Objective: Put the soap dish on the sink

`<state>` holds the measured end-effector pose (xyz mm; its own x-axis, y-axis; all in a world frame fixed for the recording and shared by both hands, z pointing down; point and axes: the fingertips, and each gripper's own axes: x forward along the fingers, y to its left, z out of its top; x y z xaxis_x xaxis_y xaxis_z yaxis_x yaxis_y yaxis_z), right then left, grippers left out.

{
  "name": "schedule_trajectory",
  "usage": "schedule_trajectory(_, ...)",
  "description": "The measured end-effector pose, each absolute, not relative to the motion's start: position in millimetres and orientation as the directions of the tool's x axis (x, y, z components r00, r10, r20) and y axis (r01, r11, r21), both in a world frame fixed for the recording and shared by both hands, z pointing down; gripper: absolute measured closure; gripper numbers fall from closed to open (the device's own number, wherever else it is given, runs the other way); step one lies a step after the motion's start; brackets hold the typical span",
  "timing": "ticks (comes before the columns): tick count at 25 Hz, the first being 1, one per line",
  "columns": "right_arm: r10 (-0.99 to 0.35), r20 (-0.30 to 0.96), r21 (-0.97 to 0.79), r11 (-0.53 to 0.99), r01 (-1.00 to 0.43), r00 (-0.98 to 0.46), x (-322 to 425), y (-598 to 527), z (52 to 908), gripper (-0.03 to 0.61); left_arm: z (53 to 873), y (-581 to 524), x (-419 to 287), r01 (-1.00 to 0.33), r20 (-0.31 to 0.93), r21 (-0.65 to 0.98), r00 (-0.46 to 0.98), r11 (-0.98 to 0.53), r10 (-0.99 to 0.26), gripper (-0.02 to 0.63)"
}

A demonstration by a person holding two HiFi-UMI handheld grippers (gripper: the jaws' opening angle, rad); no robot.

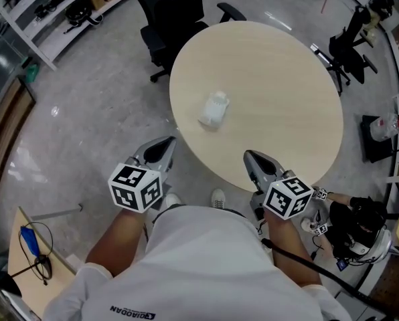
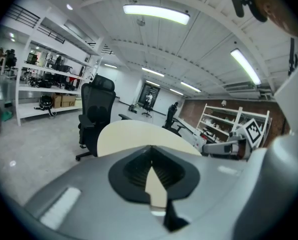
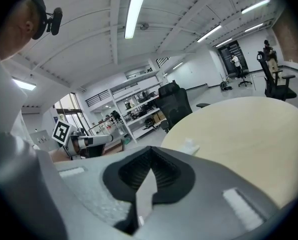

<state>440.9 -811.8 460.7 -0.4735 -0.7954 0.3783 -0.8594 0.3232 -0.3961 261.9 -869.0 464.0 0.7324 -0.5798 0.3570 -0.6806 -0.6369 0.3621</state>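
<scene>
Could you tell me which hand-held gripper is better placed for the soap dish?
Probably right: the right hand-held gripper is over the table, facing the soap dish; the left hand-held gripper is beside it.

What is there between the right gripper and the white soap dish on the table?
Nothing. In the head view the round table is bare from the right gripper to the soap dish.

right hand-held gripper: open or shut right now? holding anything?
Shut and empty. In its own view the right hand-held gripper has its jaw tips pressed together, with nothing between them.
</scene>
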Motion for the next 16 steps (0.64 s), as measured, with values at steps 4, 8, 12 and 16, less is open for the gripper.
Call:
schedule_trajectory(4,-0.8,0.371,-0.394,0.324,-0.86,-0.472,442.0,-812.9,460.1,0.578,463.1,-868.1,261.5,-0.682,0.361,0.351,0.73,-0.641,-0.58,0.609)
schedule_trajectory(8,-0.801,0.367,-0.403,0.322,-0.857,-0.473,440.1,-811.4,462.0,0.578,462.0,-868.4,263.5,-0.68,0.362,0.345,0.733,-0.647,-0.577,0.609)
schedule_trajectory(12,-0.804,0.366,-0.407,0.315,-0.858,-0.469,438.1,-811.1,462.8,0.578,461.9,-869.9,261.1,-0.678,0.36,0.345,0.734,-0.649,-0.575,0.609)
schedule_trajectory(16,-0.81,0.367,-0.404,0.305,-0.863,-0.458,434.2,-811.2,462.8,0.578,462.8,-870.3,254.6,-0.674,0.358,0.35,0.738,-0.651,-0.573,0.609)
